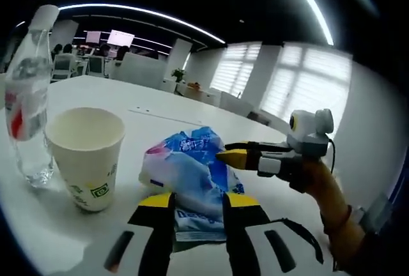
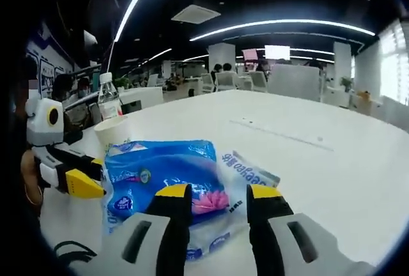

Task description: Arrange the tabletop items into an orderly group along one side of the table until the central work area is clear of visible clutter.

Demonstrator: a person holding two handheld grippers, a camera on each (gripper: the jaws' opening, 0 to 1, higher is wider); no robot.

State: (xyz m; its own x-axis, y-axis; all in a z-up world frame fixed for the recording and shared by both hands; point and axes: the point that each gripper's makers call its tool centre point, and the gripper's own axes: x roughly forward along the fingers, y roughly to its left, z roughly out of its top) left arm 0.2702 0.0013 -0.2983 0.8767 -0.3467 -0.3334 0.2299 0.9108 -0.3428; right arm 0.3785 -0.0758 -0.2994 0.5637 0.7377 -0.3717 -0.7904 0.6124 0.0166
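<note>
Nearest the left tongs (image 1: 198,215), in the left gripper view, a blue-and-white plastic packet (image 1: 192,177) is seen lying on the white tabletop (image 1: 128,107), its lower edge reaching down between the two yellow-tipped jaws. The jaws stand spread on either side of it, and whether they press on the film cannot be told. Just left of the packet a paper cup (image 1: 86,154) stands upright, with a small green printed mark low on its side that is too small to be read. Beyond the cup, further left, a clear water bottle (image 1: 29,94) with a white cap and a red-and-white label is seen upright; its label cannot be read.

From the right of this view the right tongs (image 1: 225,156) are seen reaching in, their tips at the packet's far right edge. In the right gripper view they are parted astride the near edge of the packet, with no grip made out. The packet's long axis runs across that view, from the left tongs' tip at its left end to the clear flap at the right. Blue Chinese characters are printed on the flap, but they are not legible.

Both tongs are judged equally near; the packet lies straight ahead of each. An open office is seen beyond
</note>
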